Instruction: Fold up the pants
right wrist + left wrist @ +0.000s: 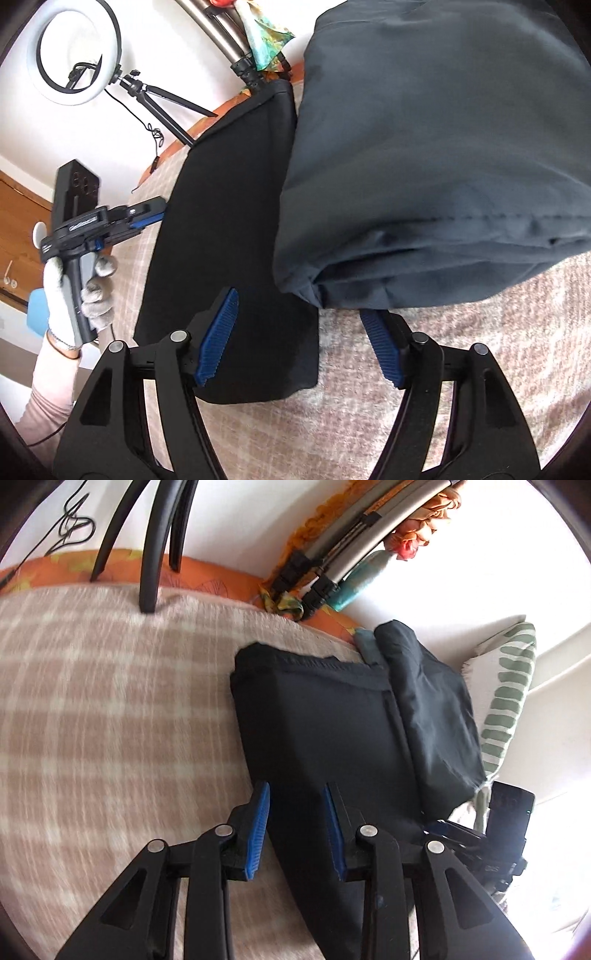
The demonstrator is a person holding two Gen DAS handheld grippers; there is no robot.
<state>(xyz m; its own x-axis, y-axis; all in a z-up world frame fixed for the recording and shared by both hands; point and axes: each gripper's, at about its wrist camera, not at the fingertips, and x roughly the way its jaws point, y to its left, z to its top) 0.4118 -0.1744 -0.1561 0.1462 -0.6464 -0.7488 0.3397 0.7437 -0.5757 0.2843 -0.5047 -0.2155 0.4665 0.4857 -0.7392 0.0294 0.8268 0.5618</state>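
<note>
Black pants (325,720) lie folded flat on a beige checked blanket (110,701), with dark grey pants (432,716) folded beside them on the right. My left gripper (295,797) is open, its blue pads just above the black pants' near edge. In the right wrist view the black pants (229,236) lie left and the grey pants (436,147) fill the upper right. My right gripper (306,306) is open and empty, straddling the grey pants' near corner. The left gripper (147,214), held by a gloved hand, shows at the black pants' left edge.
An orange patterned sheet (207,576) borders the blanket. Tripod legs (151,546) and a ring light (81,51) stand at the far edge. A white and green pillow (506,686) lies right of the grey pants. The blanket (406,406) stretches bare in front.
</note>
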